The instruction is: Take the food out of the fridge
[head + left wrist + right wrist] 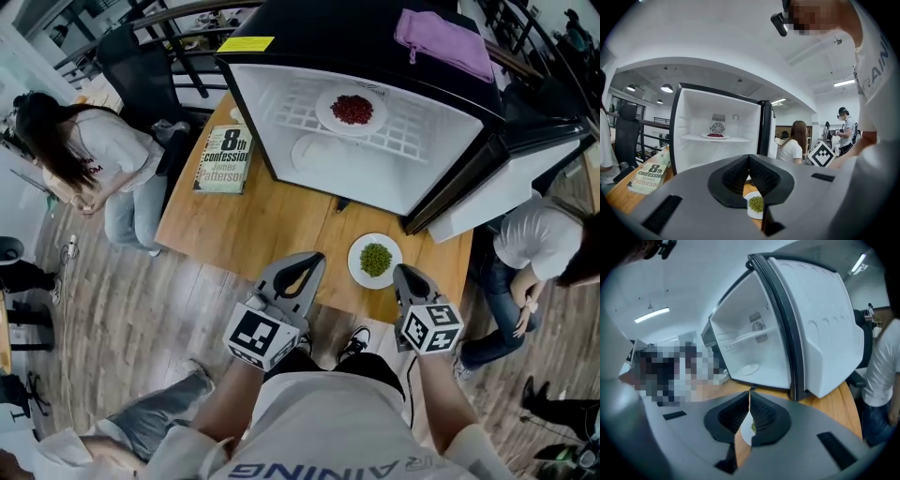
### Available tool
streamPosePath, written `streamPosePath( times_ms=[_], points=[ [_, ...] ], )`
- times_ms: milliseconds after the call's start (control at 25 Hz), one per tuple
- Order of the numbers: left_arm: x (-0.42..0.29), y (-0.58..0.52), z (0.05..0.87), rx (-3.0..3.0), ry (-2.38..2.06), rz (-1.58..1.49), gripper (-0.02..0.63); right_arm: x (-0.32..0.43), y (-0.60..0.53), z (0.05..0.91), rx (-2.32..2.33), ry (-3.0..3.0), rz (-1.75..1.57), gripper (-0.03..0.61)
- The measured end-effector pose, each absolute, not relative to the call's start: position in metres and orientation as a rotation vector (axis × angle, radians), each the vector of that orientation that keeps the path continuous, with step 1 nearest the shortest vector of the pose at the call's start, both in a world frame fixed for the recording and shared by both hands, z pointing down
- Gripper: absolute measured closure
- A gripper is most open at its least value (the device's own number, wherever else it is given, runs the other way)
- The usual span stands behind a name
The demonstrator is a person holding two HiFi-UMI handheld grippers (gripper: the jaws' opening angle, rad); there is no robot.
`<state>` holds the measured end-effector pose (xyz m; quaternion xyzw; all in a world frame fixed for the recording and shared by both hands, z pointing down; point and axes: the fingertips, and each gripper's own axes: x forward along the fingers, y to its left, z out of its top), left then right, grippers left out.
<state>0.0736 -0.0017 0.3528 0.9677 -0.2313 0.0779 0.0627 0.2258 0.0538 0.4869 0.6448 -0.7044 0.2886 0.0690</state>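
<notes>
The small fridge [281,94] stands open on the wooden table [244,234]. On its wire shelf sits a white plate of red food [352,110], also seen in the left gripper view as the red plate [715,136]. Below the shelf lies an empty white dish [317,150]. A plate of green food [375,260] rests on the table near the front edge. My left gripper [305,267] hovers just left of it, shut and empty, its tips [749,157] meeting. My right gripper [407,275] is raised beside the plate's right rim, shut on nothing [749,392].
A book [223,159] lies on the table left of the fridge. The fridge door [487,202] swings open to the right. A purple cloth [442,39] lies on the fridge top. One person sits at the left [94,150] and another at the right [539,244].
</notes>
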Motion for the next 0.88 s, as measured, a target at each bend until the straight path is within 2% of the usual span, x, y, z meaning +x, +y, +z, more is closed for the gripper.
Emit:
streamPosePath(
  times_ms=[440, 880],
  points=[
    [0.063, -0.016, 0.296, 2.97, -0.771, 0.081, 0.606, 0.207, 0.013, 0.318, 2.042, -2.368, 0.425, 0.551],
    [0.05, -0.033, 0.271, 2.98, -0.839, -0.022, 0.607, 0.2, -0.007, 0.293, 2.029, -2.415, 0.398, 0.551]
  ],
)
